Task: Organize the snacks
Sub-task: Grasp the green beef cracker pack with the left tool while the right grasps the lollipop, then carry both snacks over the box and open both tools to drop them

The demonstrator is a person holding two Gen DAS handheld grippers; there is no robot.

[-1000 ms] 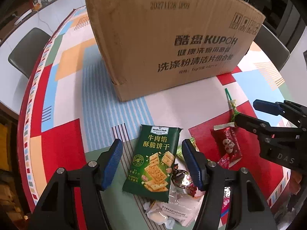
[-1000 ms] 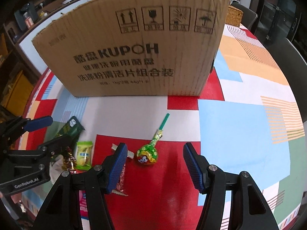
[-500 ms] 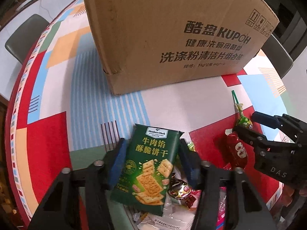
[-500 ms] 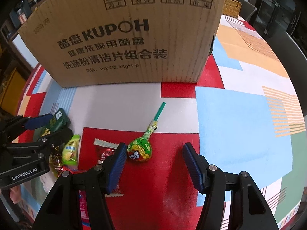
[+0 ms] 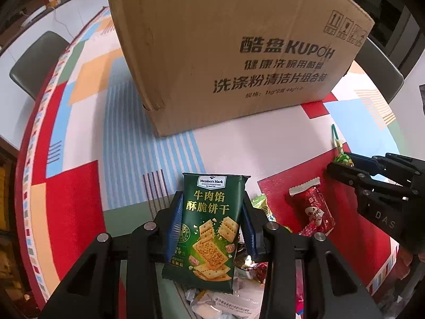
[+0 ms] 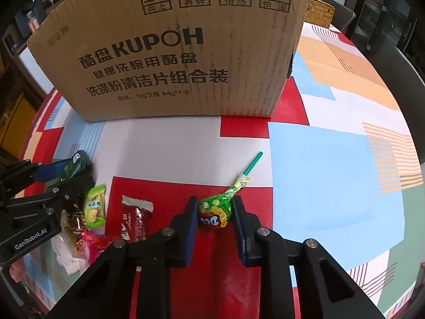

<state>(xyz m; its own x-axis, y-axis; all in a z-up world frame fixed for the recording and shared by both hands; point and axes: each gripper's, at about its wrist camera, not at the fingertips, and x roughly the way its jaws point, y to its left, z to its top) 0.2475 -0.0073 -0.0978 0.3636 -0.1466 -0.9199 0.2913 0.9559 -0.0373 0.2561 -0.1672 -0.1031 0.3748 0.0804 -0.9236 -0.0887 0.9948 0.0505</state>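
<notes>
My left gripper (image 5: 211, 226) is shut on a green cracker packet (image 5: 212, 228) and holds it upright just above a heap of snacks. My right gripper (image 6: 215, 215) is shut on the head of a green lollipop (image 6: 216, 210), whose stick points away over the tablecloth. A big cardboard box (image 5: 225, 47) stands behind, also in the right wrist view (image 6: 170, 53). A red candy wrapper (image 6: 135, 219) and a small green candy (image 6: 94, 207) lie left of the lollipop. The left gripper (image 6: 61, 175) with the packet shows at the left of the right wrist view.
The table carries a patterned cloth (image 6: 332, 159) of red, blue, white and orange blocks. Several loose wrappers (image 5: 239, 292) lie under the left gripper. Grey chairs (image 5: 34, 61) stand at the table's far sides. A woven basket (image 6: 317, 12) sits behind the box.
Both grippers have closed: the left on the green cracker packet, lifting it upright, the right on the lollipop head. Both moved slightly forward toward the box.
</notes>
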